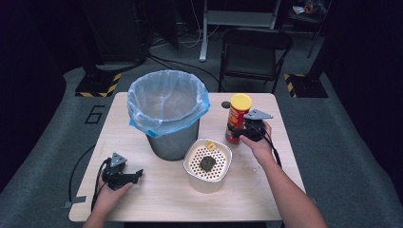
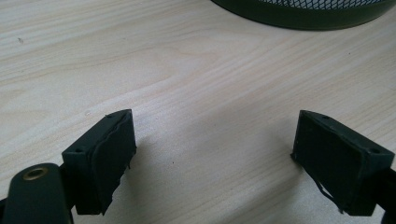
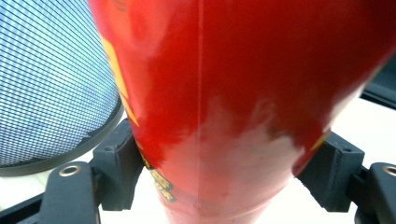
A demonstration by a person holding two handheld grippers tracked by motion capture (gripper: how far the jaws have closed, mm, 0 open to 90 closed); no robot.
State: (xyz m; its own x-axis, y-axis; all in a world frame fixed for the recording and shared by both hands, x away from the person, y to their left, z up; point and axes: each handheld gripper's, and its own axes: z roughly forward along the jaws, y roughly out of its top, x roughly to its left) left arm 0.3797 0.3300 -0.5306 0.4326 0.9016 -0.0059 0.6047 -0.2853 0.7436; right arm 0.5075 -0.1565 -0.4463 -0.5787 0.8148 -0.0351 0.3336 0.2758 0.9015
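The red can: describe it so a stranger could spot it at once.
Start at the lined bin in the middle of the table. To its right, beyond the white strainer, stands the red can, clamped low down by the right gripper. Its yellow lid sets it apart.

hand-held gripper (image 1: 138,175): black | grey plate | black cable (trailing) | brass screws

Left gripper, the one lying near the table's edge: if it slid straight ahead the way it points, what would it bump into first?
Probably the mesh bin. The left gripper has open jaws over bare table, and the bin's dark base is ahead, slightly off to one side, so it might only clip it.
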